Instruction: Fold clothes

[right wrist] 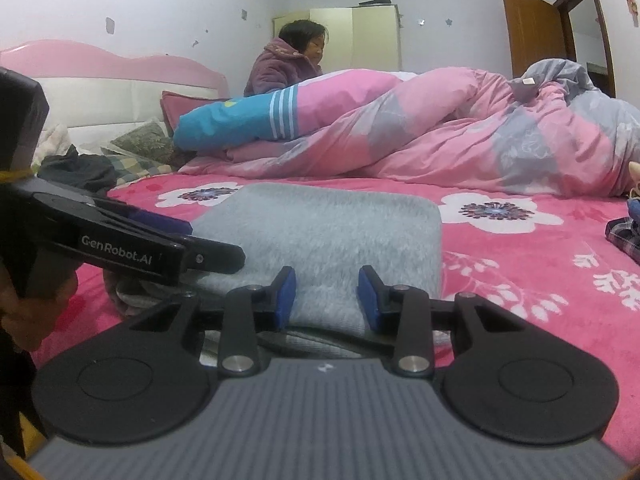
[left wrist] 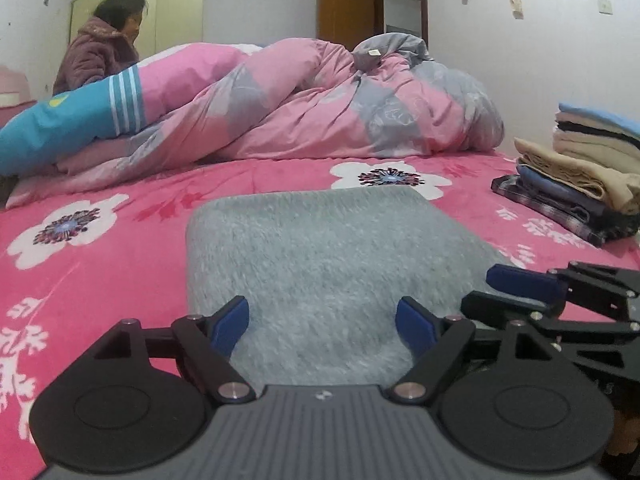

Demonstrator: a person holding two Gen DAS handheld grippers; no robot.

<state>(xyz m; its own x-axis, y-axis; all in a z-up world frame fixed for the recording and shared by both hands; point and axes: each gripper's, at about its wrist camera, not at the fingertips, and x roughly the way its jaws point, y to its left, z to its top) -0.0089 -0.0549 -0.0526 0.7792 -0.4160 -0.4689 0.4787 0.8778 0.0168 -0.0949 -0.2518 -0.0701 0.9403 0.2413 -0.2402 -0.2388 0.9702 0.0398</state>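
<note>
Both tools sit low over the near edge of the bed, pointing forward and slightly down. The left tool [left wrist: 322, 326] has its blue pads spread wide, with nothing between them but the cloth lying underneath; no pad presses on it. The right tool [right wrist: 327, 294] stands narrower, its pads part-way apart above the near edge of the same cloth, and whether they pinch a fold of it I cannot tell. In the right wrist view the left tool comes in from the left side, just beside the right one.

The folded grey fleecy garment [left wrist: 332, 264] lies flat on the pink flowered bedsheet [left wrist: 120, 248], a rounded rectangle with its long axis running away from the tools.

Beyond it a rumpled pink-and-grey quilt [left wrist: 320, 108] crosses the bed, with a blue-and-pink striped pillow [left wrist: 72, 124] on its left. A stack of folded clothes [left wrist: 580, 176] stands to the right, apart from the garment. A person in a purple padded jacket [right wrist: 280, 68] sits behind the quilt.
</note>
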